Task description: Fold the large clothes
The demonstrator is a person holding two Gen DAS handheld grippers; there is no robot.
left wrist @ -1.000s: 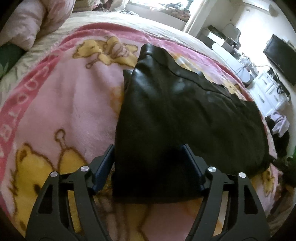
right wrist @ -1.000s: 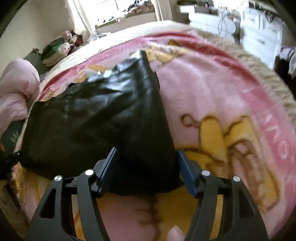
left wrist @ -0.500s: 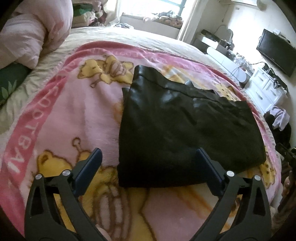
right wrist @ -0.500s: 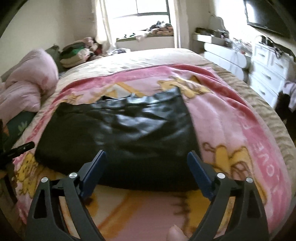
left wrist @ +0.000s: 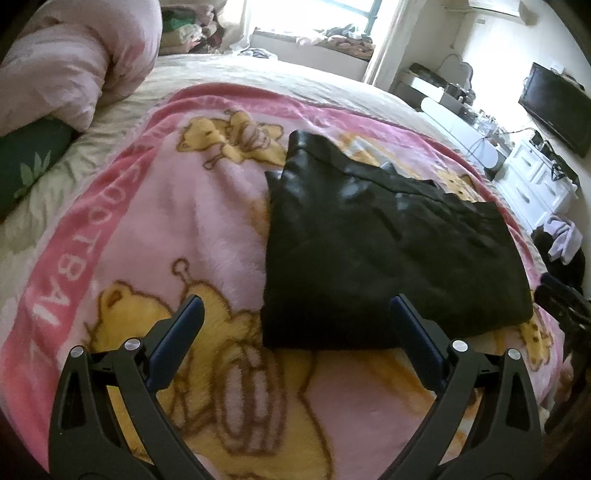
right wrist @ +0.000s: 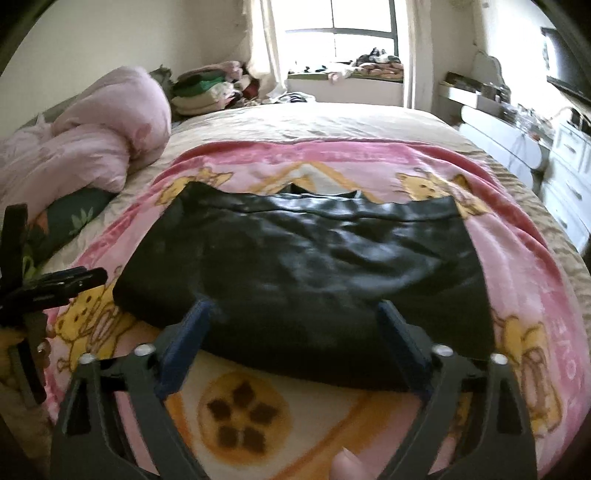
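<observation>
The bed (left wrist: 258, 79) is being viewed from both wrist cameras, each one being aimed forward and downward along its own claw. The left view is being taken from near the pink blanket (left wrist: 192, 229), facing the window (left wrist: 321, 14). The right view is being taken from the same side. The folded black garment (right wrist: 303, 273) is being shared by both views.

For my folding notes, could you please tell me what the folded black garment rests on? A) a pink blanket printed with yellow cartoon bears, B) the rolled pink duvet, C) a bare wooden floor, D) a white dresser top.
A: the folded black garment lies flat on the pink bear-print blanket spread over the bed, clear of the rolled pink duvet.
</observation>
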